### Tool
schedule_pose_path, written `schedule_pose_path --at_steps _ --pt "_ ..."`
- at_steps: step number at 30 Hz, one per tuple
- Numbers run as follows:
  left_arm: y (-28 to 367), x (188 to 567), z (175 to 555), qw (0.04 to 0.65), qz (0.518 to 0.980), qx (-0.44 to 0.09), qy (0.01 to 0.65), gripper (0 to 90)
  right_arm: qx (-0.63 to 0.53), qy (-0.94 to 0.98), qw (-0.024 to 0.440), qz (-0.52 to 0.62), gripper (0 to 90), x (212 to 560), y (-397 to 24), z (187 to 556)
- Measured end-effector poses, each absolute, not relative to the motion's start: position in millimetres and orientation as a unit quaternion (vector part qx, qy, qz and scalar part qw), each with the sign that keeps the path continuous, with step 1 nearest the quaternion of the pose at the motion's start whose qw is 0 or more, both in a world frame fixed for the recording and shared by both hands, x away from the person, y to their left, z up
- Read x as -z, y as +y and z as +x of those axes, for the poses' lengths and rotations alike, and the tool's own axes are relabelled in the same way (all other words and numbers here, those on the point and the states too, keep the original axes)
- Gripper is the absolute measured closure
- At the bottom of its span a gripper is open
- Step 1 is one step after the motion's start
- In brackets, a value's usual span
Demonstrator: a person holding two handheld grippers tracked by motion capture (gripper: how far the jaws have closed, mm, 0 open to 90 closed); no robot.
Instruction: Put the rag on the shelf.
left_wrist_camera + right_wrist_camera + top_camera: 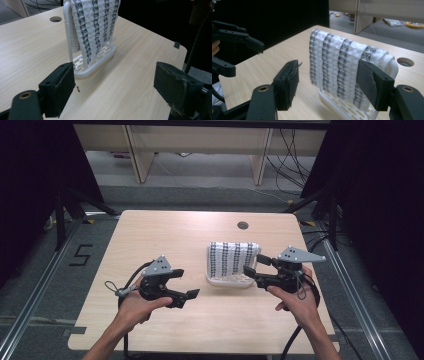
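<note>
One wooden table (165, 240) carried a white rack (227, 281) right of centre in the high view, a patterned towel (232, 257) draped over its rail to hang free. Right gripper (256, 266), jaws apart, flanked the towel's edge; left gripper (186, 284) stood apart, empty. The left gripper view revealed the rack's slotted base (96, 60).

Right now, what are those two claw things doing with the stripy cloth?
A person holds a hand-held gripper in each hand over a wooden table. A black-and-white textured towel hangs on a small white rack. The right hand-held gripper is close beside the towel with its jaws open, not pinching it. The left hand-held gripper is open too, farther off and pointing toward the rack.
</note>
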State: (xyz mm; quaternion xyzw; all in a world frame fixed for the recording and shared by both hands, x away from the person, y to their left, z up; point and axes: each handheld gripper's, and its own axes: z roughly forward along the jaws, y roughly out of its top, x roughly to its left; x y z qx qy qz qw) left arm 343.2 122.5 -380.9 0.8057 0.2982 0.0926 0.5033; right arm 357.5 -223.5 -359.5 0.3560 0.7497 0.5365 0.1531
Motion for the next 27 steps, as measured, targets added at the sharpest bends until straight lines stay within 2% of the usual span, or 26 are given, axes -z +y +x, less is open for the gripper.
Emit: schedule_pose_path --at_steps 1,3,6,7,15,16,27 --pt "123 382 342 0.502 0.806 -0.096 0.3 16.5 -0.533 0.753 0.166 0.348 35.7 361 -224 358" --pt "123 384 341 0.502 0.805 -0.094 0.302 16.5 -0.535 0.753 0.148 0.353 35.6 366 -223 355" --pt "125 387 339 0.502 0.805 -0.093 0.301 16.4 -0.531 0.756 0.162 0.346 35.7 369 -222 354" --pt "126 388 338 0.501 0.807 -0.092 0.299 16.4 -0.532 0.757 0.151 0.349 35.6 369 -221 353" --pt "131 394 332 0.5 0.808 -0.098 0.296 16.4 -0.529 0.761 0.155 0.341 33.9 375 -216 348" --pt "132 393 331 0.496 0.81 -0.098 0.297 16.4 -0.524 0.762 0.14 0.353 33.0 376 -215 346" --pt "137 413 327 0.494 0.81 -0.096 0.301 16.3 -0.513 0.77 0.133 0.354 22.4 390 -210 345"
